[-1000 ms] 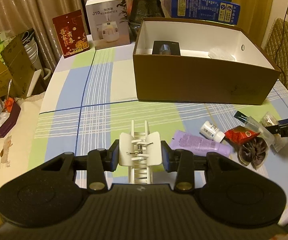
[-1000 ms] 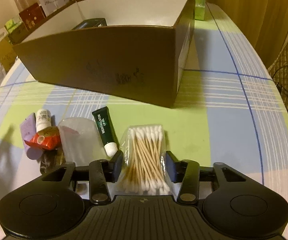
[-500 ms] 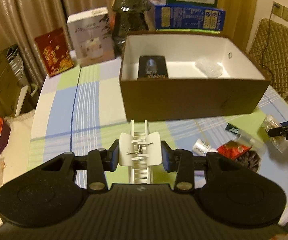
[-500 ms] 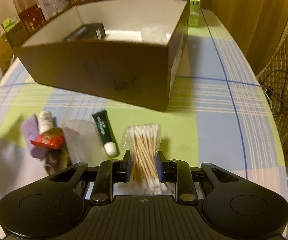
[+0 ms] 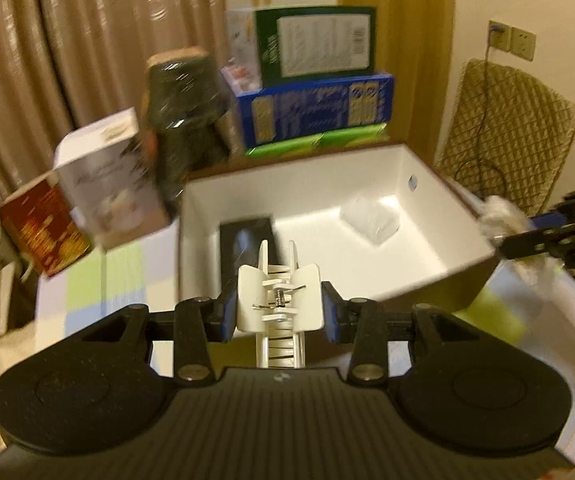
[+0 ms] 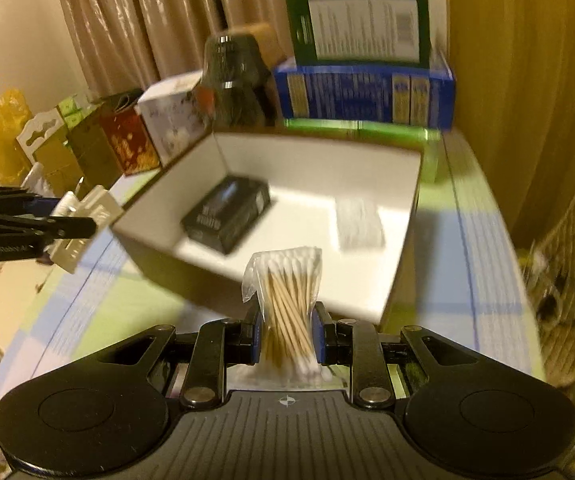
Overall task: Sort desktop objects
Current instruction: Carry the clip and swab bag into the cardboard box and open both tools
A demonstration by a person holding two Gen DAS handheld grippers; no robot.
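Note:
My left gripper is shut on a white hair claw clip, held above the near wall of the brown box with a white inside. My right gripper is shut on a clear bag of cotton swabs, raised over the near edge of the same brown box. Inside the box lie a black carton and a clear plastic packet. The right gripper with its bag shows at the right edge of the left wrist view. The left gripper with the clip shows at the left of the right wrist view.
Behind the box stand a dark jar, a white carton, a red carton and stacked blue and green boxes. A checked cloth covers the table. A quilted chair back is at the right.
Both grippers have risen from the table and moved toward the box. The right jaws closed on the swab bag and lifted it; the small items on the cloth have left view.

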